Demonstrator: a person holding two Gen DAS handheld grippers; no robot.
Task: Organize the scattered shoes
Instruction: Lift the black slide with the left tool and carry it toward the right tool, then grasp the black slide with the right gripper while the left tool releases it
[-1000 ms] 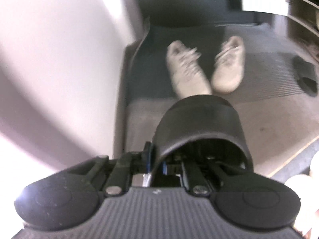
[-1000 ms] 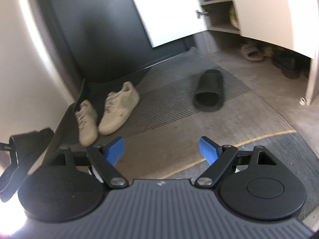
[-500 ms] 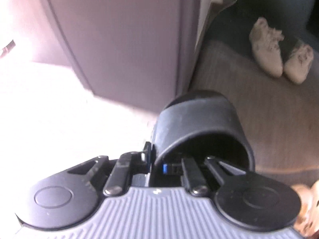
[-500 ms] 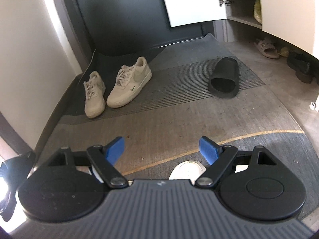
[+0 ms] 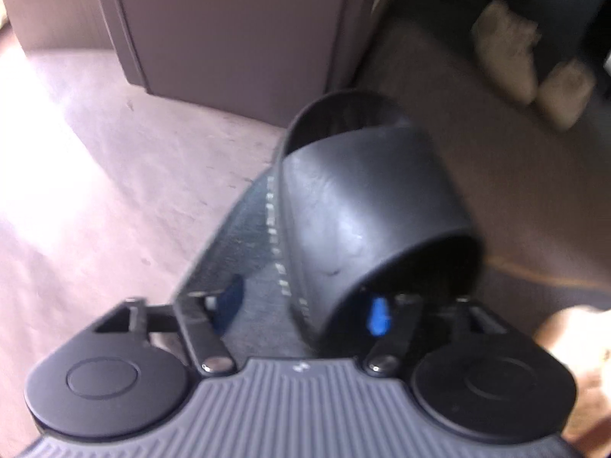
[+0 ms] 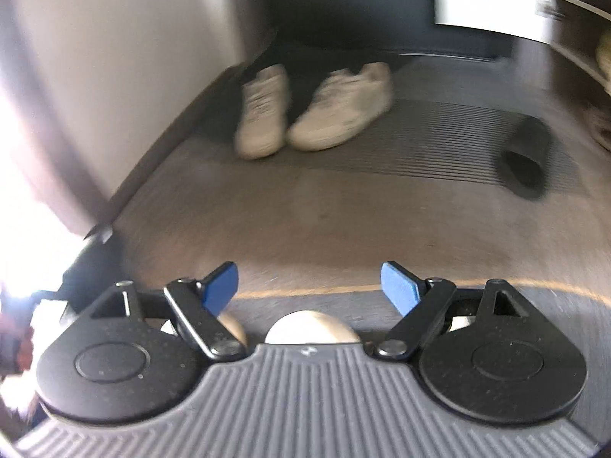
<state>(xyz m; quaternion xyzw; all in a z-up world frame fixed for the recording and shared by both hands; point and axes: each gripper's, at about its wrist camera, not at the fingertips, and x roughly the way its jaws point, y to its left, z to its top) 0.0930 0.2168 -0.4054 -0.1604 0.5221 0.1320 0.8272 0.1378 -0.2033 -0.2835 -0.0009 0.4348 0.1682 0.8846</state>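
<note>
Black slide (image 5: pixel 366 206) lying right between the left gripper (image 5: pixel 305 305) fingers, jaws opening off it, long axis running straight ahead from them. Right gripper (image 6: pixel 311 284) wide apart and empty, second slide (image 6: pixel 527 160) well off to its right on the mat (image 6: pixel 305 210).
</note>
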